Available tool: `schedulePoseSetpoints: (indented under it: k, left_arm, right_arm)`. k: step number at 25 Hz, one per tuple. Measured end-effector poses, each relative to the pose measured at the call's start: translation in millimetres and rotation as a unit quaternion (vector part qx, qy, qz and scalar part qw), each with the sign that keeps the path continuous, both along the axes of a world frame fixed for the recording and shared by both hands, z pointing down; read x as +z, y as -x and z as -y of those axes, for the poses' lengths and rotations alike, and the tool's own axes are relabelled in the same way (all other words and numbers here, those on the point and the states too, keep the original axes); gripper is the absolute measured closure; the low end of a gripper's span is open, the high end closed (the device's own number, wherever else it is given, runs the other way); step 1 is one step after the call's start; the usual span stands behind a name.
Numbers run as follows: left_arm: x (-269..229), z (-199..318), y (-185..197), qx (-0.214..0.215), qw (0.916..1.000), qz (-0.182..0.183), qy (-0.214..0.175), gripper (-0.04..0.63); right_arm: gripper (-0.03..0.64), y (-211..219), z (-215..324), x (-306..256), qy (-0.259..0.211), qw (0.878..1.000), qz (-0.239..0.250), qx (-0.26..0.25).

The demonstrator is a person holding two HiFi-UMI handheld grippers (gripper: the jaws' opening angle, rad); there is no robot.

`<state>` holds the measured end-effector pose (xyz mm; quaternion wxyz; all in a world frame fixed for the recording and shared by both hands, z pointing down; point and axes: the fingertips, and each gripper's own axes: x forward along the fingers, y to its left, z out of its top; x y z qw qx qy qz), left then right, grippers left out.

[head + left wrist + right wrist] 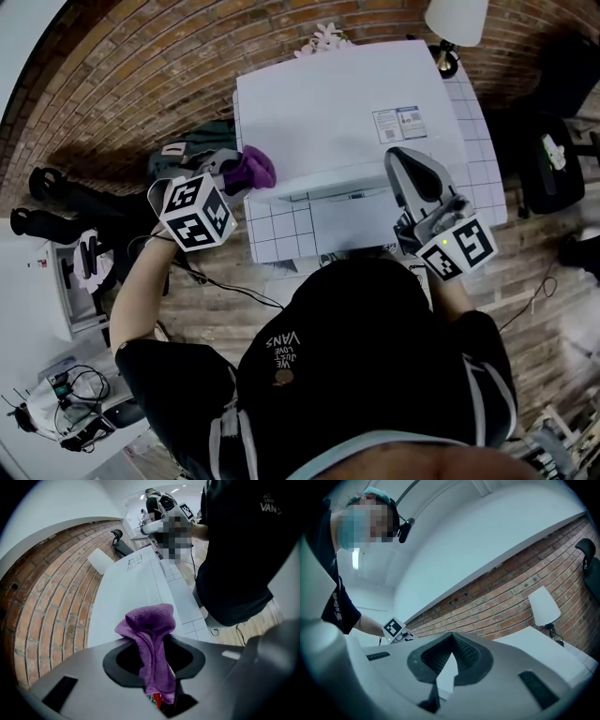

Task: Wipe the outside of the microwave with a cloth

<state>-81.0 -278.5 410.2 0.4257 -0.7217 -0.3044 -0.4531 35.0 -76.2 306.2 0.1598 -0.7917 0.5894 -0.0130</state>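
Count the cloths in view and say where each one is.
1. The purple cloth is clamped in the left hand-held gripper, at the left edge of the microwave. None other shows; some may be hidden.

The cloth (253, 169) is held between the fingers (93, 667) of the left gripper (232, 171), bunched just past their tips at the left edge of the microwave (347, 112). The microwave is set on the surface (281, 230) and stretches away beyond those fingers. The right gripper (405, 161) is held above the microwave's front right part; the lamp (457, 23) is seen beyond its fingers (501, 667), before the wall (141, 75).
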Motion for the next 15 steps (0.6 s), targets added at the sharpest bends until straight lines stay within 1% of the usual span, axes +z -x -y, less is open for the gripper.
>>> schedulePoseSetpoints:
  k: [4, 8, 12, 15]
  left_arm:
    - [1.8, -27.1, -25.5, 0.026, 0.9996, -0.002, 0.000, 0.466]
    - [1.9, -66.3, -64.9, 0.064, 0.9980, -0.003, -0.004, 0.466]
    - [0.6, -116.0, -112.1, 0.111, 0.9938, -0.011, -0.005, 0.466]
    - [0.1, -156.0, -144.6, 0.152, 0.9883, -0.015, -0.010, 0.466]
  right_arm:
    - [0.621, -14.4, -18.0, -0.2, 0.001, 1.000, 0.000, 0.012]
    - [0.621, -38.3, -46.0, 0.5, -0.004, 1.000, 0.000, 0.031]
    - [0.621, -61.2, -74.9, 0.6, -0.007, 0.999, -0.002, 0.048]
    - [0.621, -77.4, -97.8, 1.1, -0.008, 0.998, -0.003, 0.062]
